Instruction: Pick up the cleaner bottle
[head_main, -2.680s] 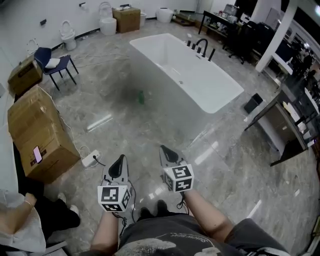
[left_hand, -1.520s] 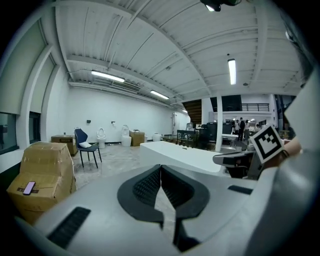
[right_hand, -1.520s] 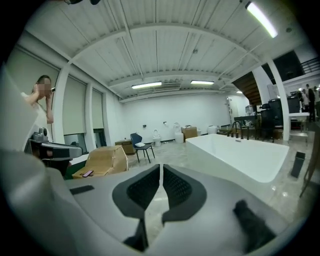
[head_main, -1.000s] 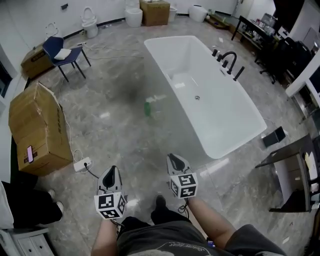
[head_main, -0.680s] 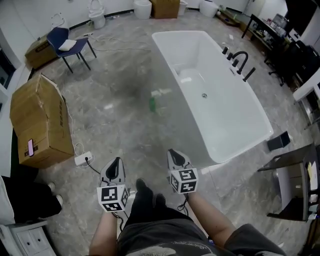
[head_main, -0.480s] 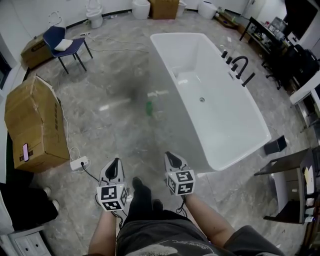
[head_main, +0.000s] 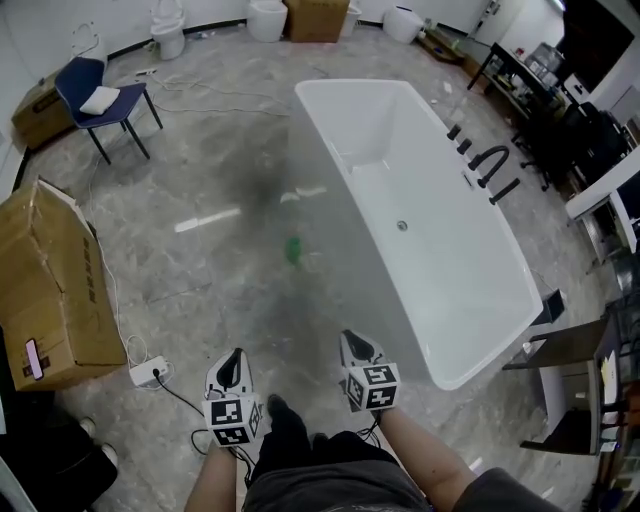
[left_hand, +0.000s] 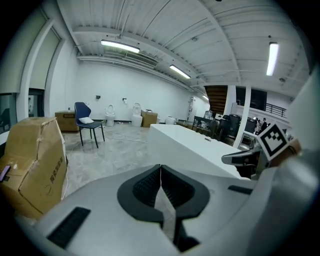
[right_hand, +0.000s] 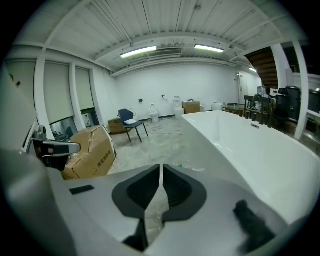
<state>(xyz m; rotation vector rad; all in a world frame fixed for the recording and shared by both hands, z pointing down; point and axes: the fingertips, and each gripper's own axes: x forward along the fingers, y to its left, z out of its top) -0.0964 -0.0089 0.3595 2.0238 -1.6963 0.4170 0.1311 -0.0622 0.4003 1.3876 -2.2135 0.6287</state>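
The green cleaner bottle (head_main: 293, 248) stands on the grey floor just left of the white bathtub (head_main: 350, 84), mid-frame, well above and between the left gripper (head_main: 233, 358) and right gripper (head_main: 352, 344), both closed tight and empty, neither clearly nearer, its long axis too small to read.

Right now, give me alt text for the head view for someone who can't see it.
A green bottle sits ahead on the floor beside a white bathtub. The left hand-held gripper and right hand-held gripper, both shut, point toward it; a box sits left.
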